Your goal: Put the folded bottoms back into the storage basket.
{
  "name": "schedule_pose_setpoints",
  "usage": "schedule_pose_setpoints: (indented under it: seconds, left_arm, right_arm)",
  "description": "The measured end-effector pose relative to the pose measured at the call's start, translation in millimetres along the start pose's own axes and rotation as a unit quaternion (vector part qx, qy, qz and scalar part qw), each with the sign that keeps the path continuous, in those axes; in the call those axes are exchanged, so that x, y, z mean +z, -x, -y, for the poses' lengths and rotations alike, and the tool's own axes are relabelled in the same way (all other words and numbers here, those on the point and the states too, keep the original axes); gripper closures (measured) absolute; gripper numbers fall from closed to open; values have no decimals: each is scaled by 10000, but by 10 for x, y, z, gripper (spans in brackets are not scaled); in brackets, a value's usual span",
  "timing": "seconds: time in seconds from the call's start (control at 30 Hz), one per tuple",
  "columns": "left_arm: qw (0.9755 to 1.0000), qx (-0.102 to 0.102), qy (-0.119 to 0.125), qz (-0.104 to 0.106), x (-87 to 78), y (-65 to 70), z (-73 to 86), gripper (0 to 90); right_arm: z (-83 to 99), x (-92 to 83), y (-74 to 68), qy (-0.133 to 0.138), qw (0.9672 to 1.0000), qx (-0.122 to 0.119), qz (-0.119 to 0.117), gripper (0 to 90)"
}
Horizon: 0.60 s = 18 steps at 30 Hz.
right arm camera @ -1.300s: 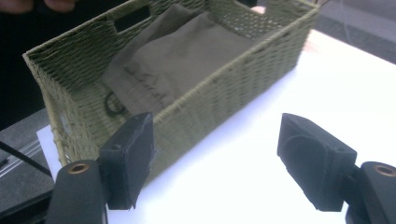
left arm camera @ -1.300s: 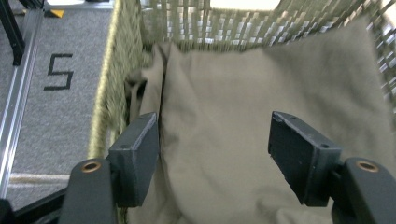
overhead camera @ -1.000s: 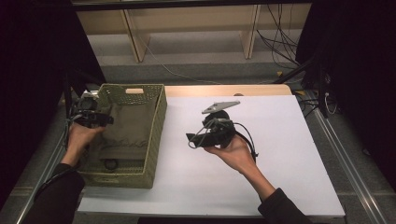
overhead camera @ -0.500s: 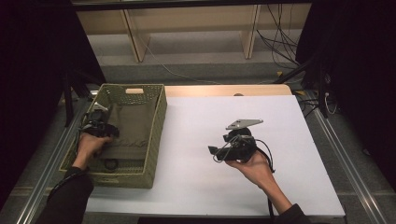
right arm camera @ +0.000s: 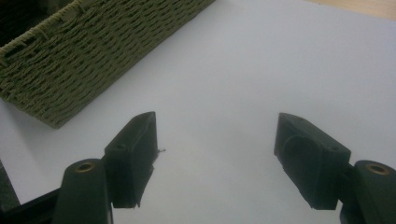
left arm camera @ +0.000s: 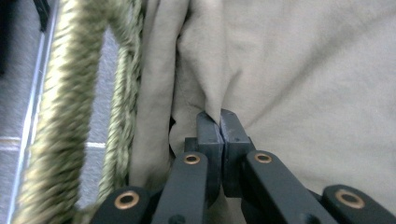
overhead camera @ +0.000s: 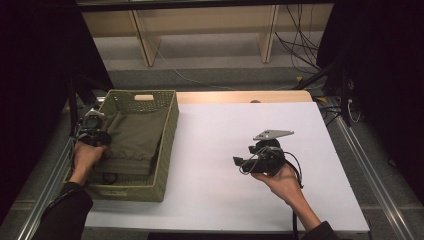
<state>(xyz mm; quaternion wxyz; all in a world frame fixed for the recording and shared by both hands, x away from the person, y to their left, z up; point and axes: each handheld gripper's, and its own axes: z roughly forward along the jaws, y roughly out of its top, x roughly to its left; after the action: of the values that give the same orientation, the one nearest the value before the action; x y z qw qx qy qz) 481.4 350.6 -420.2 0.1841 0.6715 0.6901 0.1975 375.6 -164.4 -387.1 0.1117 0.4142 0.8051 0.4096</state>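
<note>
Two hand-held grippers are working: the left hand-held gripper (left arm camera: 219, 133), jaws having just been closing, is pinching a fold of the folded cloth (overhead camera: 131, 140) lying in the woven basket (overhead camera: 167, 145), lifting seemingly remaining, while the right hand-held gripper (right arm camera: 215, 154) is waiting open above the white surface (overhead camera: 220, 150).

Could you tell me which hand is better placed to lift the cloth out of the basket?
Left. The left gripper is in the basket, pinching a fold of the cloth. The right gripper hangs open over the white table.
</note>
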Motion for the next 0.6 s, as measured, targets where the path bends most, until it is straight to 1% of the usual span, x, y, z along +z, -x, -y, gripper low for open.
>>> schedule_pose_setpoints:
  seconds: [0.03,0.1,0.13,0.17,0.2,0.23,0.27,0.3,0.33,0.37,0.43,0.5,0.53,0.57,0.6]
  left_arm:
    - [10000,-54,-55,56,6,-14,16,880]
    - [9999,9,-120,96,39,28,48,868]
    - [9996,62,-185,196,60,59,61,840]
    - [9994,96,-208,242,63,77,64,758]
    - [9995,180,-171,212,50,103,64,721]
    - [9995,226,-105,184,21,117,57,706]
    - [9996,235,-21,181,-17,128,44,675]
    - [9995,230,42,193,-50,136,32,616]
    - [9994,258,134,210,-111,159,12,584]
    - [9991,282,186,244,-148,181,2,573]
    - [9977,357,311,475,-226,263,-11,553]
    - [9953,437,386,778,-263,377,-9,552]
    - [9928,471,409,1020,-261,465,-1,558]
    - [9914,511,396,1134,-251,521,6,589]
    - [9885,616,316,1346,-224,620,21,629]
  right_arm:
    - [2,4,0,-7,10000,14,0,314]
    - [5,14,3,-16,10000,-24,4,314]
    - [6,17,-1,-35,10000,3,0,314]
    - [8,25,-2,-43,10000,-7,8,314]
    - [10,28,-1,-42,10000,-23,15,314]
    - [11,28,-2,-59,10000,-3,17,314]
    - [13,28,2,-55,10000,-3,21,314]
    - [15,26,6,-52,10000,9,26,314]
    - [17,25,10,-51,10000,18,29,314]
    - [20,24,19,-49,10000,38,32,314]
    - [27,26,29,-43,10000,40,37,314]
    - [37,32,32,-68,10000,31,37,314]
    - [40,34,28,-82,9999,52,40,314]
    - [45,41,28,-88,10000,38,25,314]
    - [49,47,25,-86,10000,34,35,314]
